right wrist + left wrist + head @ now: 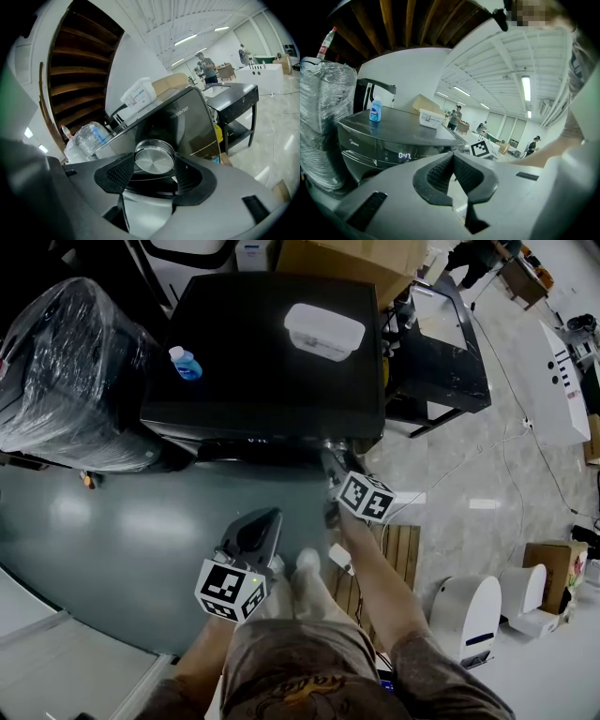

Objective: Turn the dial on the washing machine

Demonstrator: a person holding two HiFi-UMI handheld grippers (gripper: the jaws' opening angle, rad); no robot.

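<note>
The black washing machine (272, 381) stands in front of me, and its panel display (404, 156) reads 0:47. At the right end of the front panel is the round silver dial (154, 157). My right gripper (154, 169) is shut on the dial, one ribbed pad on each side of its rim. In the head view the right gripper (330, 459) reaches the machine's front right corner. My left gripper (265, 519) hangs lower and nearer to me, away from the machine. Its jaws (453, 157) are shut with nothing between them.
A blue bottle (185, 362) and a white plastic box (323, 330) rest on the machine's top. A bulky plastic-wrapped object (70, 371) stands to the left and a black table (441, 343) to the right. A wooden pallet (394, 549) and a white appliance (464, 615) are on the floor at right.
</note>
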